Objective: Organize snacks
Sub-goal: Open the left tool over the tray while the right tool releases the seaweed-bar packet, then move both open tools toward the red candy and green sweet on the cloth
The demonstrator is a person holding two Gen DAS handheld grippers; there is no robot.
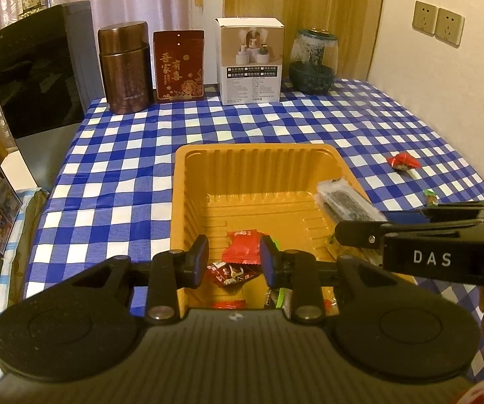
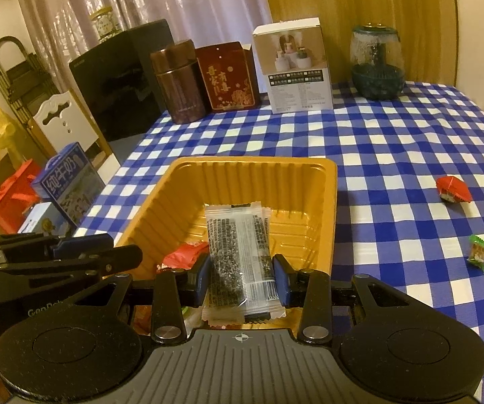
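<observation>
Black right gripper [image 2: 240,281] clamping clear barcoded snack packet [image 2: 238,262], "DAS" printed, left gripper [image 1: 233,261] empty, parted.

Both tools are matte black plastic. The left gripper [image 1: 233,261] has a ribbed grey base at the frame bottom, two round discs, silver rivets and blue finger pads [image 1: 268,259]. The right gripper [image 2: 242,277] matches, with white "DAS" lettering on its side.

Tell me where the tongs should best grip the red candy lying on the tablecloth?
Probably grip the red candy across its puffed middle, coming from above. It lies flat on the checked tablecloth with open cloth all around, and its pinched ends would likely slip.
</observation>
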